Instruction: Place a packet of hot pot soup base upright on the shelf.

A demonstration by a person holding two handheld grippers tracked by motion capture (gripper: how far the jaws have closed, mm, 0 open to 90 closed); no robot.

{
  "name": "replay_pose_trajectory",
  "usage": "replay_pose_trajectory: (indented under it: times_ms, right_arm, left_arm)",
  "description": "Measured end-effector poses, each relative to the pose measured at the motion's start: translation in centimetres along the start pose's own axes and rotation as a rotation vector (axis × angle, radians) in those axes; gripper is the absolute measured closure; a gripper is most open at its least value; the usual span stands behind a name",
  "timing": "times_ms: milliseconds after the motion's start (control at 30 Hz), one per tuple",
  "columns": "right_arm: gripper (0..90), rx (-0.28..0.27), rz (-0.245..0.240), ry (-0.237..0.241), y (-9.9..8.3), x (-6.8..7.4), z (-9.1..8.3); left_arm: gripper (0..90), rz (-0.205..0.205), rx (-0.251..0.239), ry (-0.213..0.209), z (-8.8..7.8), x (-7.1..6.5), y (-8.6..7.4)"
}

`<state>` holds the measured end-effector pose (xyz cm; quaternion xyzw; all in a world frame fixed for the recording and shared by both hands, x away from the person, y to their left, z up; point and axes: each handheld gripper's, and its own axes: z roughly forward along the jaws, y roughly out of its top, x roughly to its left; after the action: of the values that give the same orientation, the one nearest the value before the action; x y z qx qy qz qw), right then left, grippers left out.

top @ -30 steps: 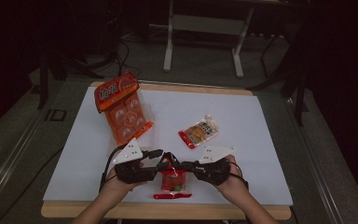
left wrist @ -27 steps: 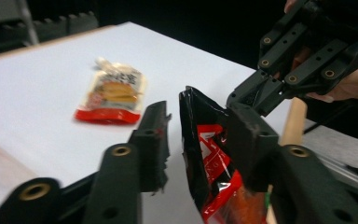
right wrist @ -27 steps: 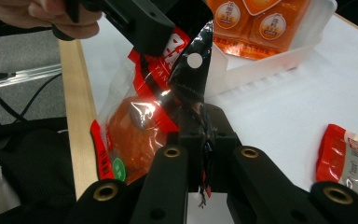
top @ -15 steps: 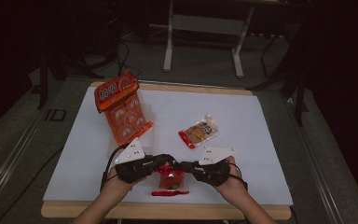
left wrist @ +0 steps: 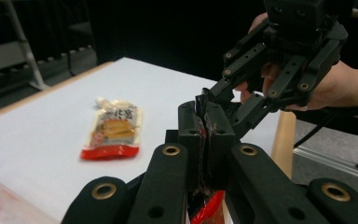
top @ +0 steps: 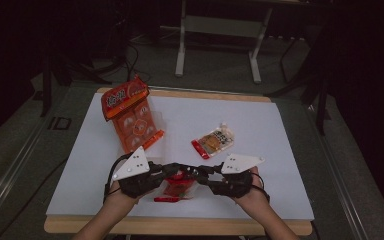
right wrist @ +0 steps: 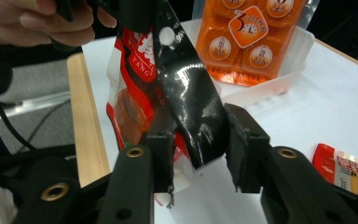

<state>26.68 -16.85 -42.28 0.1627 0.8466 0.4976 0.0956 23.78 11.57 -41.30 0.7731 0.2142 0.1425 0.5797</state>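
Red foil forms the snack pouch (top: 179, 184) that we see held between both grippers at the 6 o'clock edge of the white table (top: 280, 130). We find the left gripper (left wrist: 205, 123) with its jaws clenched on the pouch's dark top strip. We see the right gripper (right wrist: 198, 154) with its jaws parted around the pouch's black inner flap, a gap showing on one side. At 10 o'clock from the pouch, an orange multipack (top: 132, 115) leans in a clear tray (right wrist: 279, 70). At 1 o'clock from the pouch, well apart, a small clear packet (top: 213, 141) with a red end lies flat.
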Motion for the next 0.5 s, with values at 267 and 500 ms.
replay_pose_trajectory:
  times_ms: [267,500]
  right_arm:
    - [35.2,-0.086,0.034,-0.081,-0.1,-0.9,-1.8]
    - [14.8,-0.168,0.042,-0.121,-0.4,-1.8,-3.2]
  left_arm:
    - [88.2,0.010,-0.077,0.025,-1.6,0.8,1.5]
    - [88.0,0.018,-0.124,0.089,-3.0,2.3,2.7]
